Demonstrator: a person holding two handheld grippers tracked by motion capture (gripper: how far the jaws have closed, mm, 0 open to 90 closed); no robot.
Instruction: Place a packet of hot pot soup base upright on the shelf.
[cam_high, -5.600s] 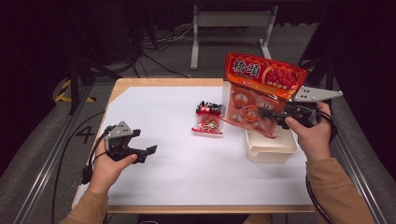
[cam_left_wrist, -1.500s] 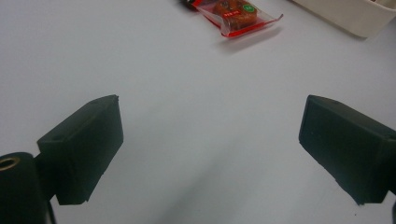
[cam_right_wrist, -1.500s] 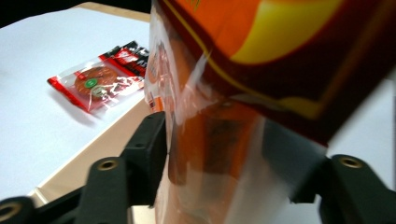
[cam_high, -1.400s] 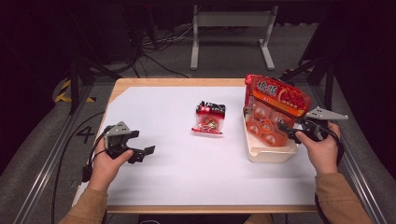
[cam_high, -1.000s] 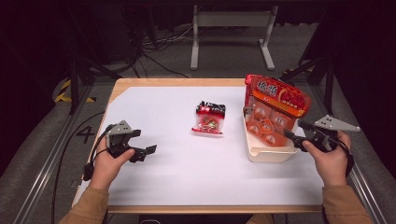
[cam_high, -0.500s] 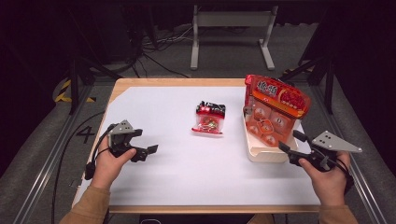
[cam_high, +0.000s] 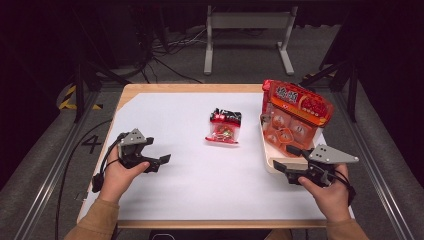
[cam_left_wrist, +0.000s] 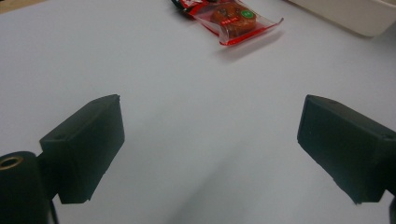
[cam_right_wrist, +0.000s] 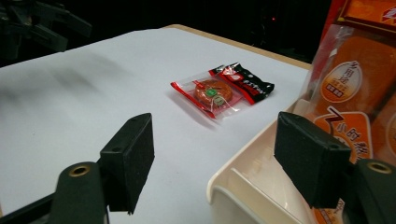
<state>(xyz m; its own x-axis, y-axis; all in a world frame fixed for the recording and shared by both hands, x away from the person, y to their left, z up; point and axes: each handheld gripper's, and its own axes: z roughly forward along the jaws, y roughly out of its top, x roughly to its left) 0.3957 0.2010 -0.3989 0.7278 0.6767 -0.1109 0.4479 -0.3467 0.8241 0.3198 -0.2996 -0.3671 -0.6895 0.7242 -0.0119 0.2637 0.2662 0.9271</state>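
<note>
A large orange-red snack bag stands upright in a cream bin at the table's right; the bag and bin fill the right of the right gripper view. A small red and black snack packet lies flat at the table's middle, also seen as the packet and the packet. My right gripper is open and empty just in front of the bin's near corner. At the table's left my left gripper is open and empty, low over the white sheet.
A white sheet covers the wooden table. Beyond the table's far edge a metal stand and cables lie on the dark floor. A rail runs along the left side.
My right gripper let go of the snack bag, which now stands in the bin, and drew back toward the table's near edge. The left gripper barely moved.
</note>
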